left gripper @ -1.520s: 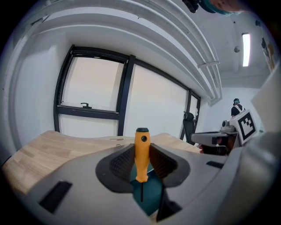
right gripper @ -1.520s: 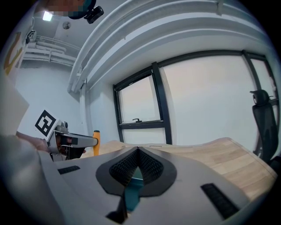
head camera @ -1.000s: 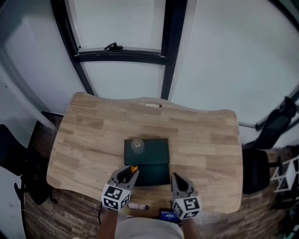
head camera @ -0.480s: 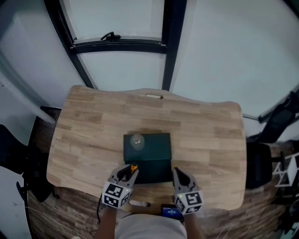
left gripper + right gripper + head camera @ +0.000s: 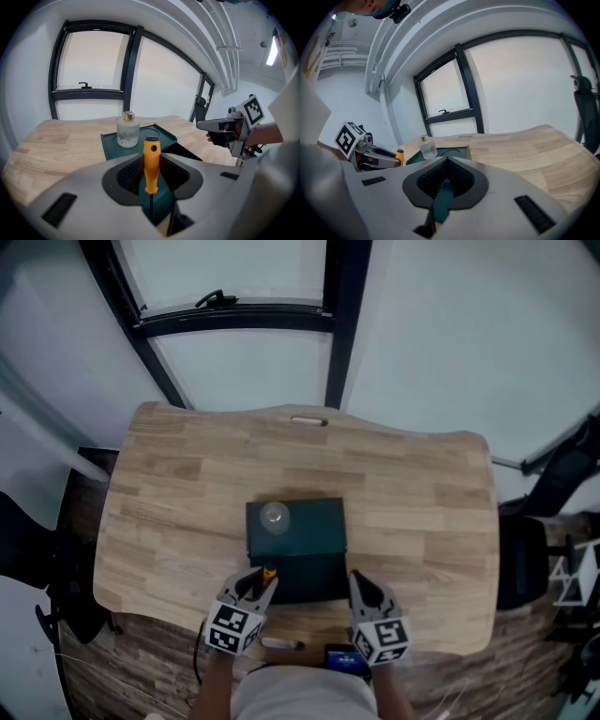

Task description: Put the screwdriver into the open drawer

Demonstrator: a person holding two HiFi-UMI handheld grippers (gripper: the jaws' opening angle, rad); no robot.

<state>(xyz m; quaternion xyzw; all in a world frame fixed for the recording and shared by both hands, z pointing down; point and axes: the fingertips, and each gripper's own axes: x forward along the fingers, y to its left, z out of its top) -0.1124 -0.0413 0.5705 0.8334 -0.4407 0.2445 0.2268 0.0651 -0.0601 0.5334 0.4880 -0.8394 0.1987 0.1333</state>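
— Where is the screwdriver (image 5: 151,160)?
— Your left gripper (image 5: 260,583) pinches its orange handle, right at the near edge of the green box (image 5: 314,526) on the table (image 5: 187,493).
— And my right gripper (image 5: 362,585)?
— Just beside the box too, jaws pressed together on nothing. A glass bottle (image 5: 274,517) stands on the box.

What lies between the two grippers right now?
In the head view, the dark green drawer box's near end lies between left gripper and right gripper.
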